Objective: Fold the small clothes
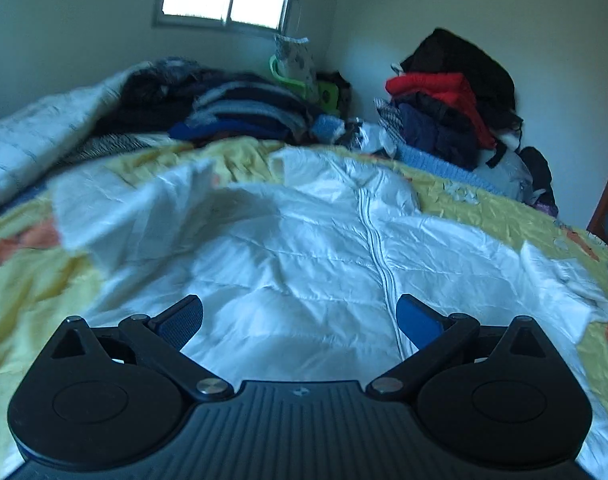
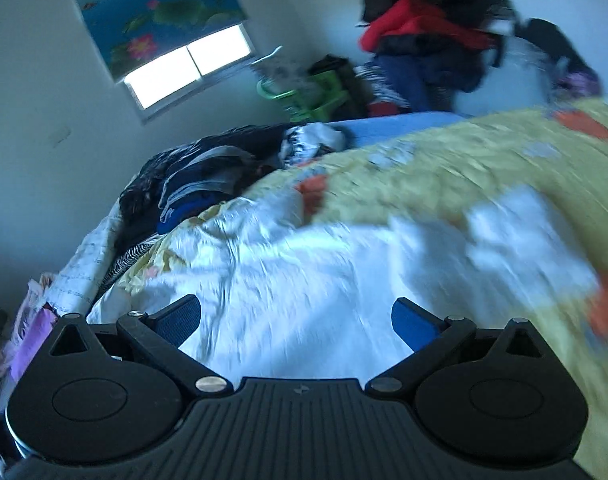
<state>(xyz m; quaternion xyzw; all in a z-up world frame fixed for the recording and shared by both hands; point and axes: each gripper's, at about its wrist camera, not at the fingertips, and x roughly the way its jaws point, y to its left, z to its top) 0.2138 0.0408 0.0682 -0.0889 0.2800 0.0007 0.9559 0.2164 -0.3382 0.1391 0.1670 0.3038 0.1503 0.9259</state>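
Observation:
A small white zip-front jacket [image 1: 304, 248] lies spread face up on the yellow bedspread [image 1: 36, 292], its zipper [image 1: 377, 248] running away from me. My left gripper [image 1: 300, 320] is open and empty, hovering just above the jacket's near hem, its fingers either side of the zipper's lower end. In the right wrist view the same white jacket [image 2: 304, 280] is blurred by motion. My right gripper [image 2: 296, 322] is open and empty above the jacket, tilted to the side.
A pile of dark and blue clothes [image 1: 240, 112] lies at the bed's far side. A tall heap with a red garment [image 1: 443, 92] stands at the far right corner. A white quilt [image 1: 32, 136] lies at the left. A window [image 1: 224, 0] is behind.

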